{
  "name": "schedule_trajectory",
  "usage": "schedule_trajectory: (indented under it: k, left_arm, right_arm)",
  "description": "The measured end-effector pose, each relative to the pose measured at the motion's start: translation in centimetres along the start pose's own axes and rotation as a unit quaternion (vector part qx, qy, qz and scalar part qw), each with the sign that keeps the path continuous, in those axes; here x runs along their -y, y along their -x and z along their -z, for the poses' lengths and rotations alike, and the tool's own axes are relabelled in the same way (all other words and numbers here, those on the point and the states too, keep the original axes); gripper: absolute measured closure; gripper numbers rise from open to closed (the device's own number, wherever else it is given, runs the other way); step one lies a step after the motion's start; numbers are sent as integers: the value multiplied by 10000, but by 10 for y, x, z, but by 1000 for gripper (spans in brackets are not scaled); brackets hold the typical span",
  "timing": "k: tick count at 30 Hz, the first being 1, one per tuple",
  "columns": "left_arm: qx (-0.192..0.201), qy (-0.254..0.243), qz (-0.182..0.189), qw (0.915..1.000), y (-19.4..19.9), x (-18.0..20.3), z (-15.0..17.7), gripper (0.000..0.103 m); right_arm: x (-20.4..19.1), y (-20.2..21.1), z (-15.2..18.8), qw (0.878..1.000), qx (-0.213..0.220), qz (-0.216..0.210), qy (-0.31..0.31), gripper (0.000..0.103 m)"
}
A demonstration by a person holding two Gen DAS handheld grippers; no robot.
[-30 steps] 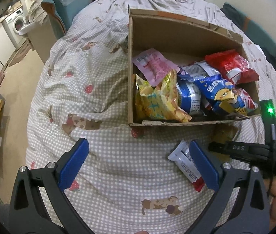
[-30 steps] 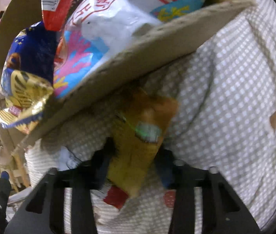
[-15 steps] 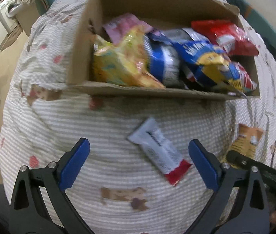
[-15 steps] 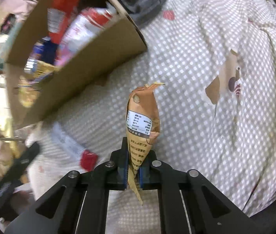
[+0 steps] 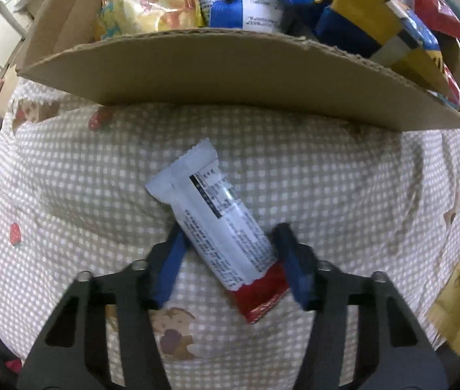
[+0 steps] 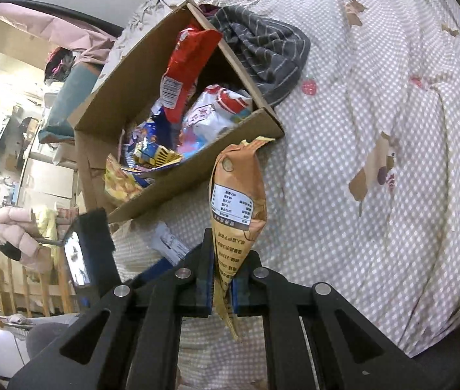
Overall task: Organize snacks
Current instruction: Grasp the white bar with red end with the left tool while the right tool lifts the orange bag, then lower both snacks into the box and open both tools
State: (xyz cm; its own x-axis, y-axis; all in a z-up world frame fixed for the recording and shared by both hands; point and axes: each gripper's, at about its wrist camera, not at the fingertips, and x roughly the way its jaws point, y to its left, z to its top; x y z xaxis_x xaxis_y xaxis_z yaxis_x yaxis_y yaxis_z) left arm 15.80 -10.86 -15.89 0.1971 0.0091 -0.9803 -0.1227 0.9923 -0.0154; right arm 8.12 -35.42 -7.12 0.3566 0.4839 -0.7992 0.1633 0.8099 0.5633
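Observation:
A white snack bar with a red end (image 5: pixel 217 224) lies on the checked bedspread just in front of the cardboard box (image 5: pixel 230 68). My left gripper (image 5: pixel 230 260) is low over it, its blue pads on either side of the bar's red end, closing but with small gaps still visible. My right gripper (image 6: pixel 222 279) is shut on an orange snack packet (image 6: pixel 238 195) and holds it upright above the bed, near the box's corner (image 6: pixel 262 120). The box holds several snack bags. The white bar also shows in the right wrist view (image 6: pixel 168 243).
A grey striped cloth (image 6: pixel 262 52) lies behind the box. The checked bedspread (image 6: pixel 376 130) extends to the right. Beyond the bed's left edge are a chair, clothes and furniture (image 6: pixel 19 227). The orange packet shows at the left wrist view's right edge (image 5: pixel 457 295).
My left gripper dropped toward the white bar and narrowed its jaws around it. My right gripper closed on the orange packet, lifted it off the bed and drew back from the box.

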Motion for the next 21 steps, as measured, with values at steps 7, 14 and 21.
schedule_trajectory:
  k: [7, 14, 21]
  left_arm:
    - [5, -396, -29, 9992, 10, -18, 9, 71]
    - [172, -613, -148, 9979, 38, -51, 15, 72]
    - [707, -696, -97, 9950, 89, -68, 28, 72]
  right_arm:
    - [-24, -19, 4, 9999, -31, -117, 98, 95]
    - [-38, -24, 1, 9996, -18, -224, 161, 95]
    - [-56, -28, 1, 9992, -20, -232, 331, 95]
